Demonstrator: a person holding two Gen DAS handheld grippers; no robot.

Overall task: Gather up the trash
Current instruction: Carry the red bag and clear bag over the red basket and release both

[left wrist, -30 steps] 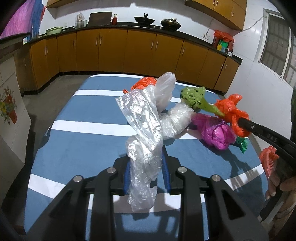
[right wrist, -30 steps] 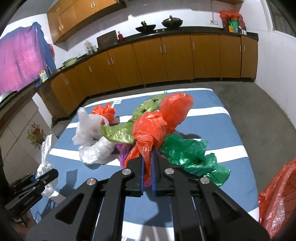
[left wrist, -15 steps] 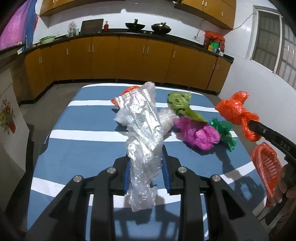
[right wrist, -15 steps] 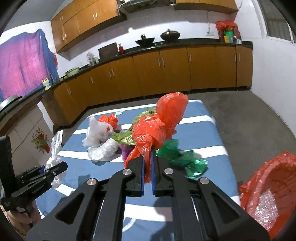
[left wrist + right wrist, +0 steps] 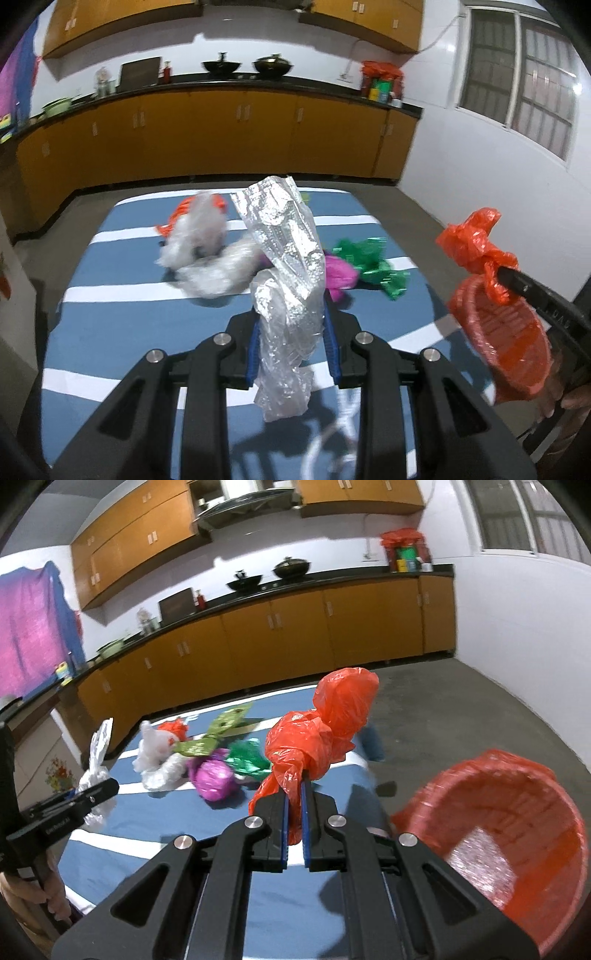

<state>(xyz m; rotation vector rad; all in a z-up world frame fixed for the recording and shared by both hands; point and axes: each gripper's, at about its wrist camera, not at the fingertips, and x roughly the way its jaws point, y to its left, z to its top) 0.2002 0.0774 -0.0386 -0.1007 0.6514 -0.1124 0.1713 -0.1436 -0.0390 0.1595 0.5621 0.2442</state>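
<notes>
The left gripper (image 5: 291,343) was clamped on a clear crinkled plastic bag (image 5: 284,258), held above the blue striped table (image 5: 110,325). The right gripper (image 5: 293,812) was clenched on an orange plastic bag (image 5: 321,734), near the red basket (image 5: 517,830) beside the table's edge. The basket already held one clear wrapper. Still on the table were white (image 5: 159,760), magenta (image 5: 214,779), green (image 5: 247,760) and small orange bags; most collection appeared outstanding.
</notes>
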